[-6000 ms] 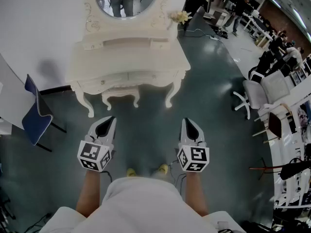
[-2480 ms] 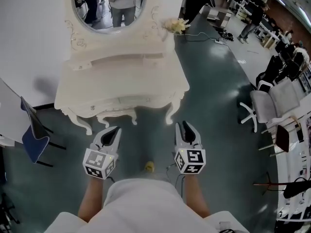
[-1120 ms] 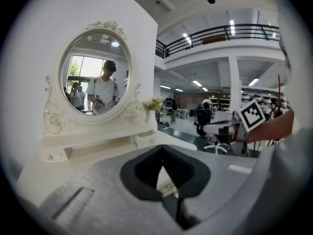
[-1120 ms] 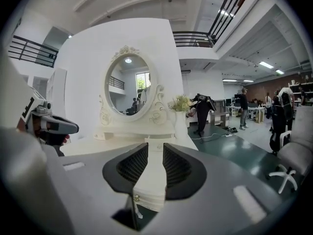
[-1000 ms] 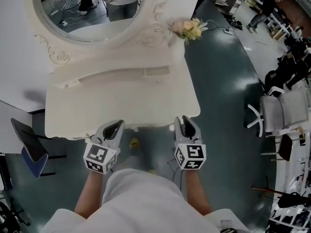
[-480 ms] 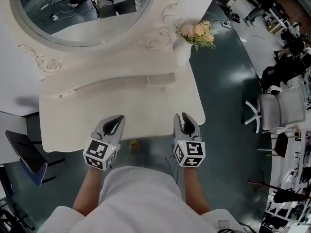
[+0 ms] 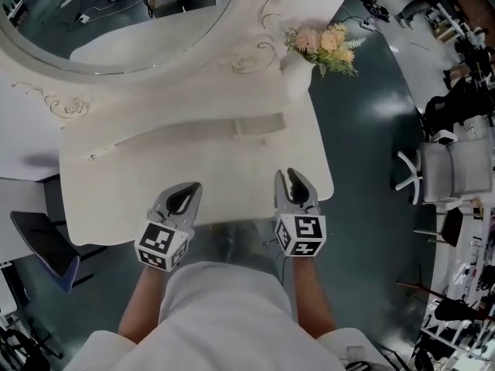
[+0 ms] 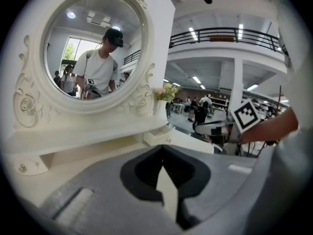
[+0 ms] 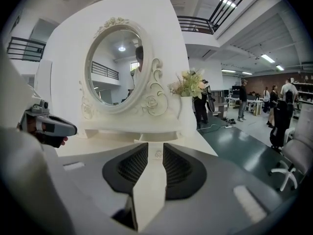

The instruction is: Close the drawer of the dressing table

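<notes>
Drawer stands ajar in the raised shelf at the counter's back, front facing you, straight ahead of your right gripper's open, empty fingers yet well apart; left gripper, fingers closed on nothing, lies farther off.

Ahead of the left claw and right claw the tabletop lies bare; further ahead stand a small drawer, vase and mirror.
</notes>
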